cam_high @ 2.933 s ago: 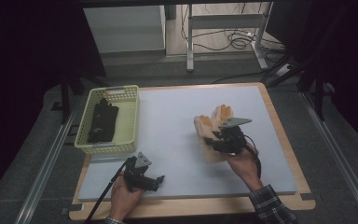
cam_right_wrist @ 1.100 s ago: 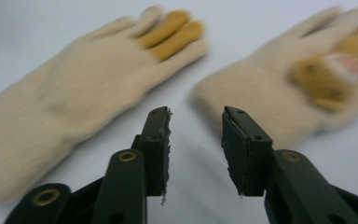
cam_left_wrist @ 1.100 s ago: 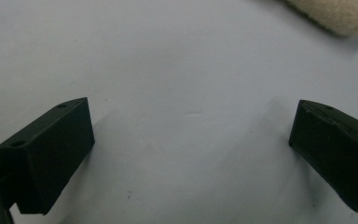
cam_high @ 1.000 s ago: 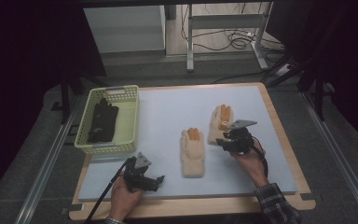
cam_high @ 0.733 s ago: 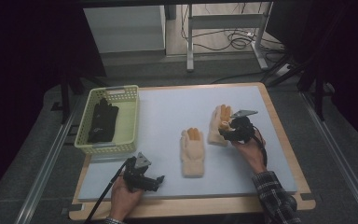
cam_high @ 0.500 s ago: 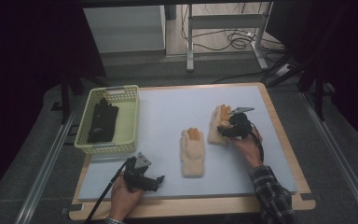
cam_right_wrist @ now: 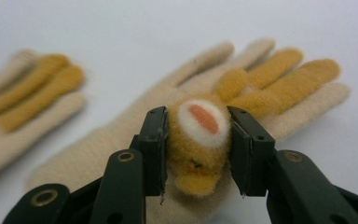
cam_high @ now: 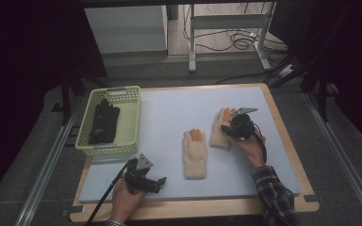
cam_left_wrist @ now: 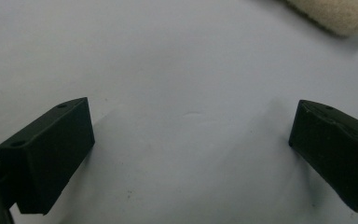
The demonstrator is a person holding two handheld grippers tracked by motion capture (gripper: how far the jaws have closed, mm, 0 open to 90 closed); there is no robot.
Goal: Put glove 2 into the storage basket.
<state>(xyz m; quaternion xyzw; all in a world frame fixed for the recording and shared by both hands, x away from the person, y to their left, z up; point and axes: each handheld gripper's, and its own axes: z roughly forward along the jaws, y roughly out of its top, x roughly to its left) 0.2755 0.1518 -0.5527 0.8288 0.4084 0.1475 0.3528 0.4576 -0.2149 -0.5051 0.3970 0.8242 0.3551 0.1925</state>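
Note:
Two cream gloves with orange fingers lie flat on the pale blue mat (cam_high: 169, 113): one in the middle (cam_high: 194, 149), one to its right (cam_high: 217, 134). My right gripper (cam_high: 227, 129) rests on the right glove (cam_right_wrist: 121, 135). Its jaws have just been closing and now pinch an orange plush lump with a white and pink face (cam_right_wrist: 200, 119) that sits on that glove's palm; the gripper (cam_right_wrist: 196, 154) is shut on it. The other glove (cam_right_wrist: 23, 93) lies blurred off to the side. My left gripper (cam_high: 159, 181) rests near the front edge, open (cam_left_wrist: 186, 149) over bare mat.
A yellow-green basket (cam_high: 131, 90) stands at the left of the mat with a black glove (cam_high: 103, 123) inside. A cream glove cuff (cam_left_wrist: 340, 14) shows at the top of the left gripper view. The wooden table edge (cam_high: 283, 122) borders the mat.
One glove now lies alone in the middle of the mat. My right gripper moved onto the right glove and closed on the plush lump. The left gripper stayed put.

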